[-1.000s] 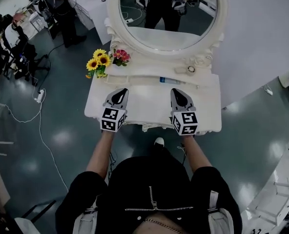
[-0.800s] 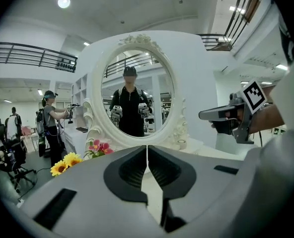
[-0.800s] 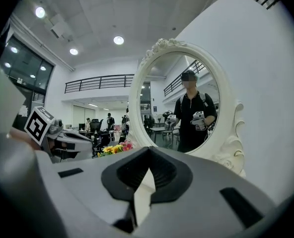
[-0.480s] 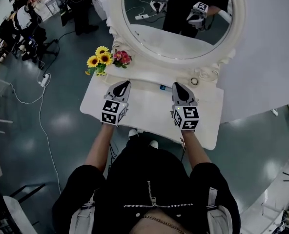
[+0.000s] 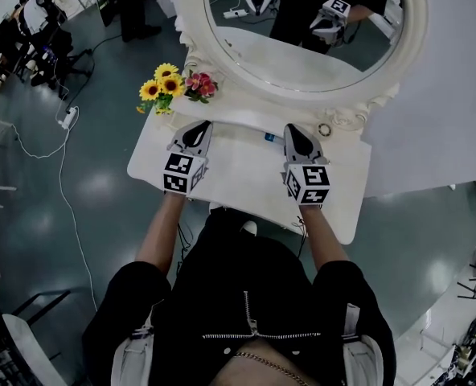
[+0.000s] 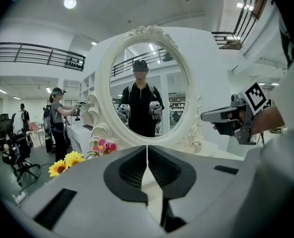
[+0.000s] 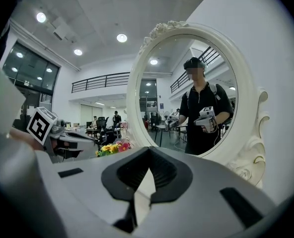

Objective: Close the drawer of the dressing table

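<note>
We wear a black short-sleeved top point(image 5: 246, 288) with a silver zip point(image 5: 248, 322), a thin chain point(image 5: 262, 368) and pale shoulder straps point(image 5: 135, 351). Mid-frame, our left gripper point(image 5: 199, 127) and right gripper point(image 5: 291, 129) are grey, with dark fingers point(image 5: 191, 139) and black-and-white marker cubes point(image 5: 179, 174).
</note>
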A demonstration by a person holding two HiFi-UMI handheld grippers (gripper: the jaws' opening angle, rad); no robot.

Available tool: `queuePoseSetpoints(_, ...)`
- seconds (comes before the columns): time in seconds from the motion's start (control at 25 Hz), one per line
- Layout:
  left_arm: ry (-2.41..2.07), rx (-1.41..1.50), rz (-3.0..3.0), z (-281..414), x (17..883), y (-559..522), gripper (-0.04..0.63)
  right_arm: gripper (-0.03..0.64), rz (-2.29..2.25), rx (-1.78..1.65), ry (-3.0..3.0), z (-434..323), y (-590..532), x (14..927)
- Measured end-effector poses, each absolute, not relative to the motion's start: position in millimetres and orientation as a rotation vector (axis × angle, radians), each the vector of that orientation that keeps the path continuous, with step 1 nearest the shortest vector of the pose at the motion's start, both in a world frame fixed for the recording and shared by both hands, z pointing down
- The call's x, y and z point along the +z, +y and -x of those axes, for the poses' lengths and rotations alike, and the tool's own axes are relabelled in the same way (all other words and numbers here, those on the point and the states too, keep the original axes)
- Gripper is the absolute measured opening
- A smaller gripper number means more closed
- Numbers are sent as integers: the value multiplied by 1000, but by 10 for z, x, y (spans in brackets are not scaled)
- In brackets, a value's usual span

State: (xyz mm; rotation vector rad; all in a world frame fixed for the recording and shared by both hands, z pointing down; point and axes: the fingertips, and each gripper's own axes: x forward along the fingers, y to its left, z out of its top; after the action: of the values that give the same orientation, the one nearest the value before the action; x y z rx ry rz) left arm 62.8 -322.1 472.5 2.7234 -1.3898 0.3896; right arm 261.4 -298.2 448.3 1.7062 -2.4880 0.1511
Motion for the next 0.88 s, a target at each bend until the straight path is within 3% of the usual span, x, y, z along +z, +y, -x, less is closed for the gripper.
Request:
queuePoseSetpoints(0.6,-1471,397,-2550,-9,5300,-3112,33,6,-1561,262,-2466,-2169,-3012,4997)
queuePoseSetpoints(0.72,-1481,388,-2512,97,5354,-3077,155,6,-1530,269,-2470,-2086,-3016,5035)
queuePoseSetpoints(0.88,-1497,389,-2490,227,5398,-3087,221,6,-1512,273,-2477,-1997,-3046,5062)
